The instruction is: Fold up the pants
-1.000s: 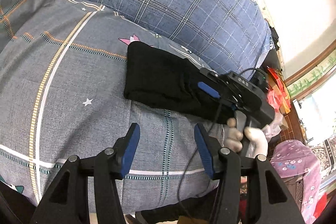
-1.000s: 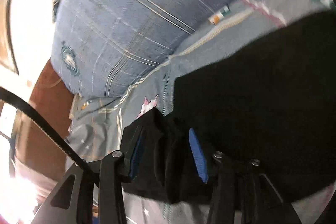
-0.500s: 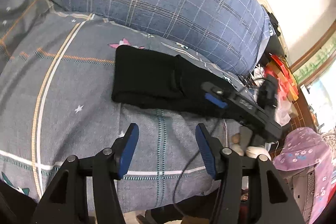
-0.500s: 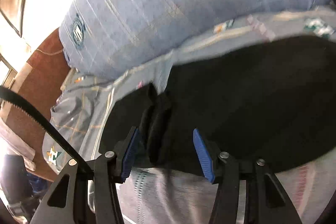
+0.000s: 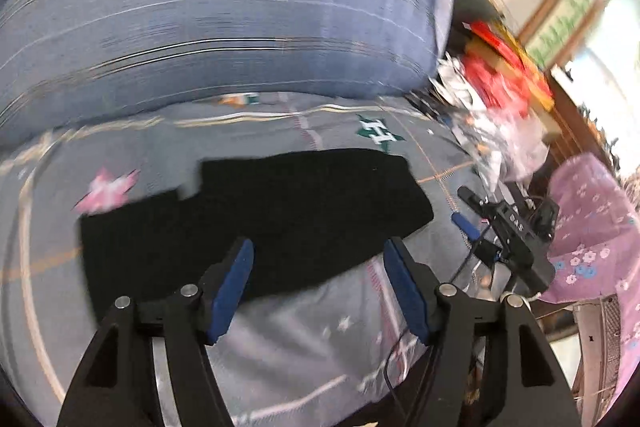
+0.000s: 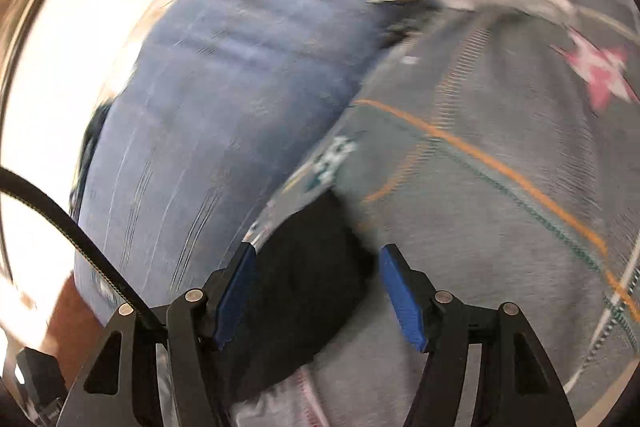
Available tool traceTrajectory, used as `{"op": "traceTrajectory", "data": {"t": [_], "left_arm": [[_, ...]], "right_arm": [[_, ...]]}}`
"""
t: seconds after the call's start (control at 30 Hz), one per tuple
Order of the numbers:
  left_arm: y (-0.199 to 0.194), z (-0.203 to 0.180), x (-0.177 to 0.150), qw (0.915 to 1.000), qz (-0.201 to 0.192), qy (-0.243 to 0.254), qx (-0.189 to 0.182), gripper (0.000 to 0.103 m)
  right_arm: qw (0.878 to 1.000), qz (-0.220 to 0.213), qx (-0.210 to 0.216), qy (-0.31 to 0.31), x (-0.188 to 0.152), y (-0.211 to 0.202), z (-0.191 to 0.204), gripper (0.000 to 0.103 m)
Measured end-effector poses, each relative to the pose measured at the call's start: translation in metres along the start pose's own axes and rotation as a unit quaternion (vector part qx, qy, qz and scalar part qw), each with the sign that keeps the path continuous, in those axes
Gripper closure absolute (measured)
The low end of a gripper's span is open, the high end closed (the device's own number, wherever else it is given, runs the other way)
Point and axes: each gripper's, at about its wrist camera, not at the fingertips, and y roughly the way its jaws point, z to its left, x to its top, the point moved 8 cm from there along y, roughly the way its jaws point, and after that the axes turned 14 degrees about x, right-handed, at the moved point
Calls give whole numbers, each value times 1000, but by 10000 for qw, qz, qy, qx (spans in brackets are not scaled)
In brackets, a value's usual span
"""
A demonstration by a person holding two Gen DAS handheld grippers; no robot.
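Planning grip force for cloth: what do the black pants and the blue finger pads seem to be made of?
Black pants: soft matte fabric, probably knit or cotton; they lie limp with no sheen. Blue finger pads on the left gripper: smooth and slightly glossy, likely rubber or plastic; blur leaves it open.

The folded black pants (image 5: 256, 215) were matt, soft cloth. The grey patterned bedsheet (image 5: 304, 339) was woven cloth with a dull finish, as was the blue checked cloth pillow (image 5: 208, 19). The left gripper (image 5: 318, 287) fingers (image 5: 232, 287) had matt blue pads on smooth black plastic with metal screws.
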Motion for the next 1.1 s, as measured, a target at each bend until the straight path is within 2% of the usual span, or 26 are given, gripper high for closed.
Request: {"op": "traceTrajectory", "data": {"t": [0.1, 0.27, 0.5, 0.6, 0.7, 0.73, 0.77, 0.8, 0.83, 0.87, 0.9, 0.93, 1.1], "left_arm": [[38, -34, 24, 9992, 218, 343, 3, 36], [98, -85, 51, 9957, 598, 699, -65, 36], [168, -166, 71, 9829, 927, 1539, -399, 36], [196, -195, 65, 9685, 1246, 2052, -655, 36], [218, -210, 49, 9503, 1437, 2714, -502, 36], [221, -213, 47, 9456, 1355, 2933, -384, 36], [220, -216, 45, 9418, 1261, 3103, -276, 41], [217, -214, 46, 9411, 1215, 3151, -190, 72], [215, -213, 47, 9408, 1193, 3171, -135, 92], [213, -209, 49, 9424, 1244, 3102, -152, 102], [206, -206, 51, 9465, 1238, 2968, -275, 103], [199, -203, 54, 9499, 1140, 2891, -328, 103], [154, -177, 61, 9646, 746, 2489, -449, 103]], "right_arm": [[9998, 137, 69, 120, 0, 5, -8, 33], [9987, 452, -217, -79, -15, 21, -4, 33], [9948, 866, -486, -222, -32, 43, -15, 33], [9935, 885, -562, -438, -32, 49, -13, 33], [9928, 892, -555, -572, -34, 56, -10, 33], [9920, 908, -571, -660, -34, 60, -9, 33], [9914, 913, -599, -722, -34, 61, -8, 37], [9904, 941, -618, -797, -35, 65, -7, 52], [9896, 994, -618, -834, -36, 68, -6, 58], [9889, 1013, -638, -881, -38, 69, -6, 65], [9889, 1001, -626, -901, -38, 69, -5, 78], [9891, 960, -595, -947, -36, 67, -3, 84], [9900, 795, -179, -1155, -35, 55, 18, 86]]}}
